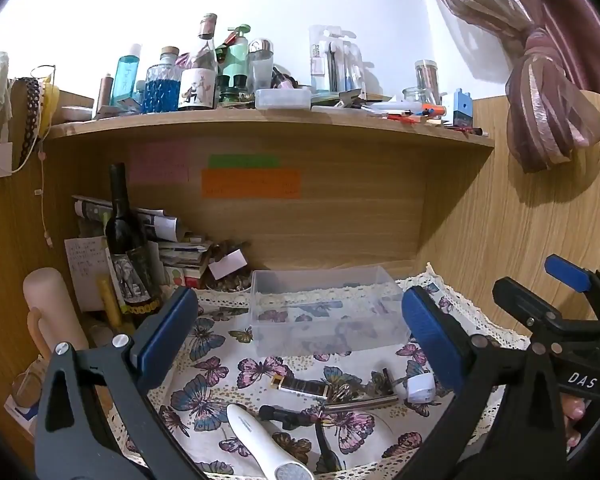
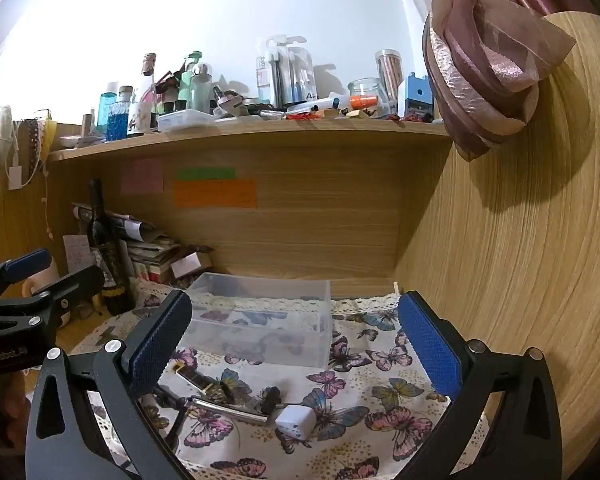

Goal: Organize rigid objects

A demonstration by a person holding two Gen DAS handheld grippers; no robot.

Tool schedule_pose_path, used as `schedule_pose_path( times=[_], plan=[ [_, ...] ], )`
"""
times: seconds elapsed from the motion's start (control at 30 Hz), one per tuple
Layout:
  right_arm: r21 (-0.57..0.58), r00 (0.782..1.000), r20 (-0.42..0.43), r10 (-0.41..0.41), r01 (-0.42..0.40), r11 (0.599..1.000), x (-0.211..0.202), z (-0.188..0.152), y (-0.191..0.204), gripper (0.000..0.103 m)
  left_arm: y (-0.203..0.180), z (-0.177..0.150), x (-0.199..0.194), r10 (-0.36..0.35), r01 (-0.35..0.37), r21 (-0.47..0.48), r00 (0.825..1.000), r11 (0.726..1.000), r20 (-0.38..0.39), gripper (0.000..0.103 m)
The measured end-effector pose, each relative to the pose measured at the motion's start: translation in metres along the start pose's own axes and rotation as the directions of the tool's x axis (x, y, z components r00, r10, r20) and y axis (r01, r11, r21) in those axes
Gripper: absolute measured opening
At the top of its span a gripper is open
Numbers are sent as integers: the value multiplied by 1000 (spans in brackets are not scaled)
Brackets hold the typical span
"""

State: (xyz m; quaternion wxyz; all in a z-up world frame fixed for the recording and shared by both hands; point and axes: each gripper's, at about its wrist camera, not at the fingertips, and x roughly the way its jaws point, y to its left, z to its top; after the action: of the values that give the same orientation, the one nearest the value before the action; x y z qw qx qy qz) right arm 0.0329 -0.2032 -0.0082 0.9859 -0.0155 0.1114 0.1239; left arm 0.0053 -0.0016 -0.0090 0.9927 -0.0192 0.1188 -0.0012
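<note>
Clear plastic forms the storage box, a rectangular, thin-walled bin standing at the back of the desk on a butterfly-print cloth with a lace edge. No items are visible inside it, though its walls show the print through.

The rigid objects lie loose on the cloth in front of the box: a white handheld device with a rounded body and a perforated metal head, a dark rectangular lighter-like piece with gold trim, a slim metal bar, a small black clip-shaped part, and a white cube adapter with a cord.

Left gripper: jaws spread wide, holding nothing, above the near objects. Right gripper: jaws likewise released and empty, aimed toward the box and the adapter.

Hazards, as judged from this layout:
- The metal bar, the clip part and the adapter lie touching or just beside one another. A closing jaw may catch two at once or flick a neighbour aside.
- The adapter's cord could drag adjacent pieces when lifted.
- The smooth, rounded white device may slip from flat pads if grasped off-centre.
- The cloth is soft and loose. A low jaw could snag and bunch it, shifting everything.
- The light box may slide if struck on its rim.
- A tall dark wine bottle stands upright at the left, near the left gripper. A wide sideways sweep could topple it.
</note>
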Motion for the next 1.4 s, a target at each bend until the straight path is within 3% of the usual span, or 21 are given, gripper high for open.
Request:
schedule_pose_path(
  times=[1.4],
  plan=[
    [-5,1000,4,-5,5,1000,-2,-2,2,103,0,0,1,0,0,2,1000,1000,5,103]
  ],
)
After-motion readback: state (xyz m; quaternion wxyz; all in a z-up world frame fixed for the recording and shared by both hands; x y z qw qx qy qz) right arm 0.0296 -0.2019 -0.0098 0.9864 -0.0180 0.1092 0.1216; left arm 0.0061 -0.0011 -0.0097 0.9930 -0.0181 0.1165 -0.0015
